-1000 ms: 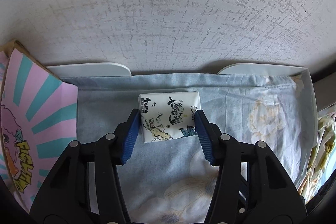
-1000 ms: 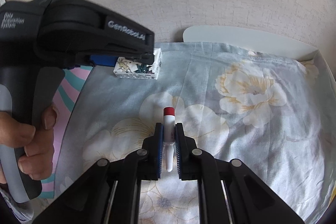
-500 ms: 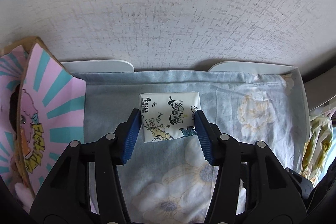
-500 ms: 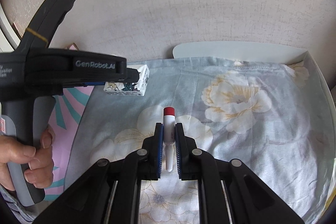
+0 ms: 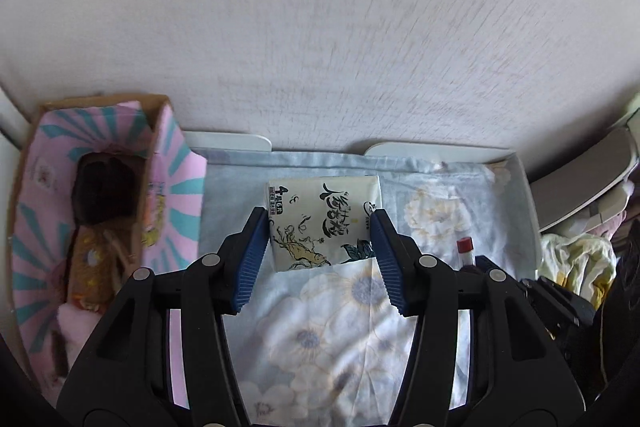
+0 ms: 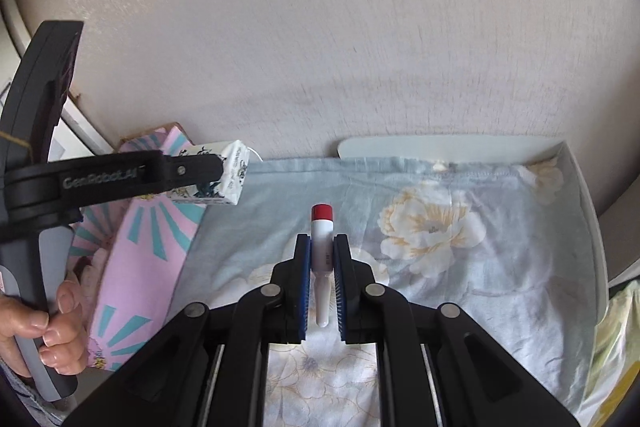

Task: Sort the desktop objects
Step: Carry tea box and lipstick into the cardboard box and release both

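My left gripper point(image 5: 318, 223) is shut on a white tissue pack point(image 5: 322, 223) with black lettering and holds it in the air above the flowered cloth. The pack also shows in the right wrist view point(image 6: 218, 177), held over the edge of the pink and teal cardboard box point(image 6: 140, 251). My right gripper point(image 6: 322, 247) is shut on a white tube with a red cap point(image 6: 322, 239), cap pointing forward, above the cloth. The tube's cap shows in the left wrist view point(image 5: 465, 247).
The open pink and teal box point(image 5: 52, 211) stands at the left and holds a brown toy point(image 5: 90, 267) and other items. The flowered cloth point(image 6: 460, 247) lies in a white tray point(image 6: 588, 211) against a pale wall. Crumpled fabric point(image 5: 576, 263) lies at the right.
Both grippers have risen and pulled back with their loads. The left one has shifted left towards the box, whose inside now shows.
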A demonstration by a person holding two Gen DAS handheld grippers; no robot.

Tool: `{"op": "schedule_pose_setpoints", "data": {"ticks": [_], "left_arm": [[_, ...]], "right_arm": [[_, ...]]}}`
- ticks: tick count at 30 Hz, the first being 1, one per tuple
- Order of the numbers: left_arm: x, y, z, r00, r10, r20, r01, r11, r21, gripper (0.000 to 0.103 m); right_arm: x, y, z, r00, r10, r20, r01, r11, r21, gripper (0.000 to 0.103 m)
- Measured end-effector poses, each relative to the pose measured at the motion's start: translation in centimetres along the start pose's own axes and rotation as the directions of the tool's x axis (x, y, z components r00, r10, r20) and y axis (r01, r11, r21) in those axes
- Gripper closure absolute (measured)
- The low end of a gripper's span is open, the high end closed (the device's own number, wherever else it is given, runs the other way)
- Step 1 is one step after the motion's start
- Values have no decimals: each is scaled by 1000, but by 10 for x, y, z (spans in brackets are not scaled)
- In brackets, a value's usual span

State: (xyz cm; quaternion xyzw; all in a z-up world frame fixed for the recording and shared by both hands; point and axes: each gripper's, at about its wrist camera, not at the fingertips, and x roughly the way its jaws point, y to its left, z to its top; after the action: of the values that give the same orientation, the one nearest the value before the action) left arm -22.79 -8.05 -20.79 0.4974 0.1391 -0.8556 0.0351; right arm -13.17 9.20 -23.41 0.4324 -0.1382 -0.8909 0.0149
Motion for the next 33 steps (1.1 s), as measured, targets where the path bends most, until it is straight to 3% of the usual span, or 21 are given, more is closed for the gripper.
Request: {"op": "schedule_pose_setpoints", "data": {"ticks": [5,14,18,24,33], "left_arm": [[-49,14,-5,997,58,52,-59,998,8,54],[-122,90,-19,982,159,104,-151,985,-81,54],[-127,130,-37,972,222,82,-211,969,-127,54],[-110,176,-74,971,238,19,-230,954,-194,54],[-98,196,-96,976,219,-11,-215,943,-253,54]], "right_arm": [[-23,27,24,998,47,30,-44,996,-77,93],[-27,118,60,983,185,0,-178,946,-270,93],[-4,163,67,967,245,-68,-253,909,-331,93],[52,216,55,930,303,-211,-362,861,-359,93],[105,239,44,925,241,-295,-345,857,-382,93]]}}
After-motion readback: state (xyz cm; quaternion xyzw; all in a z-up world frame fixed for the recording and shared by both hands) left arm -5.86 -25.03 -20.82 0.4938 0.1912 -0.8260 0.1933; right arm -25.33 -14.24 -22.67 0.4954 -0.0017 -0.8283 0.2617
